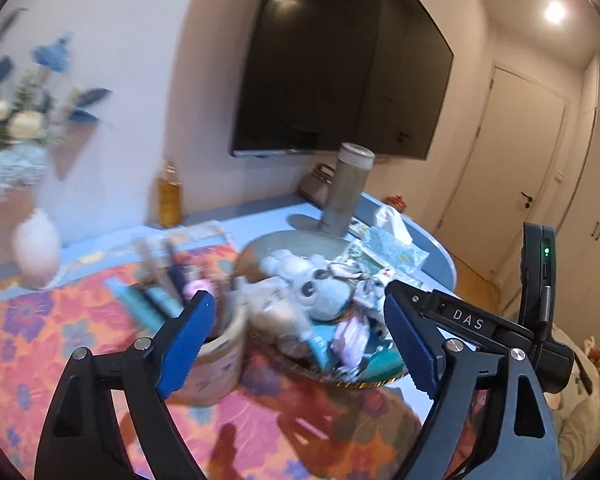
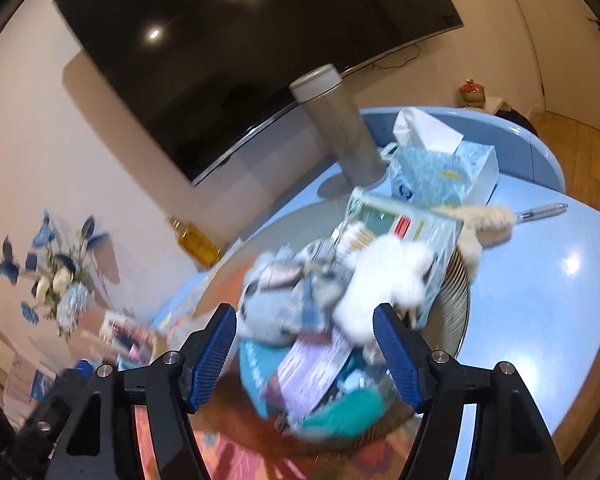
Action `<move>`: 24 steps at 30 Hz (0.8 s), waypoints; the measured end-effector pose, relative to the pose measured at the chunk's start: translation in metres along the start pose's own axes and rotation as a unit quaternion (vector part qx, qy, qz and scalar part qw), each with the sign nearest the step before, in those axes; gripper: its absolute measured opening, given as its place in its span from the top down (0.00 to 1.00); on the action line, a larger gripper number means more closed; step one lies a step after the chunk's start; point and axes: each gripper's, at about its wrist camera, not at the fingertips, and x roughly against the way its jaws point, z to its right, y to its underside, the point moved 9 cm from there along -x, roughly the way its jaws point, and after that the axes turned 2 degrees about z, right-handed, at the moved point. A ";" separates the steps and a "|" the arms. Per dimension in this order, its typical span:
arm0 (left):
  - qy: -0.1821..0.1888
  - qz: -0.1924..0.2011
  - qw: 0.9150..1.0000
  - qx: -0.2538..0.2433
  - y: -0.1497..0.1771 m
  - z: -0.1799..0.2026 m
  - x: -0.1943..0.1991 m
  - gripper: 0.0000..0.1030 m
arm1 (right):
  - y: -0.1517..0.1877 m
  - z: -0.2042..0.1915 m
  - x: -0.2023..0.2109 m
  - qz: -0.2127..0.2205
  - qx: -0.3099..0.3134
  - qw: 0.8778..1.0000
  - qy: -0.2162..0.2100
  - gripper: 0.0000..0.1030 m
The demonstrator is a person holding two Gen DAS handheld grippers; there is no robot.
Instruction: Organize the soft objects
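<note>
A shallow woven basket (image 1: 352, 382) (image 2: 458, 304) on the table holds a pile of soft things: a pale blue plush toy (image 1: 320, 290) (image 2: 283, 304), a white fluffy toy (image 2: 384, 280), a beige plush (image 1: 275, 308), a teal cloth (image 2: 348, 412) and a lilac packet (image 2: 312, 368). My left gripper (image 1: 300, 346) is open and empty, just in front of the basket. My right gripper (image 2: 306, 356) is open and empty, hovering over the basket's near side. The right gripper's body (image 1: 500, 320) shows at the right of the left wrist view.
A round patterned cup (image 1: 219, 360) stands left of the basket. Behind are a grey tumbler (image 1: 348, 192) (image 2: 340, 132), a tissue box (image 2: 444, 168), a pen (image 2: 540, 212), a yellow bottle (image 1: 169, 196), a white vase with blue flowers (image 1: 35, 248) and a wall TV (image 1: 340, 60).
</note>
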 end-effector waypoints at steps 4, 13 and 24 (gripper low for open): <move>-0.026 0.021 0.999 0.024 0.005 -0.027 0.042 0.17 | 0.019 -0.039 0.016 0.004 0.052 0.998 -0.023 0.32; -0.158 0.067 0.985 0.007 -0.004 -0.101 0.150 0.01 | 0.089 -0.192 0.062 0.032 0.257 0.960 -0.103 0.17; -0.429 0.067 0.900 0.047 0.069 -0.246 0.211 0.01 | 0.228 -0.275 0.008 -0.024 0.429 0.900 -0.068 0.17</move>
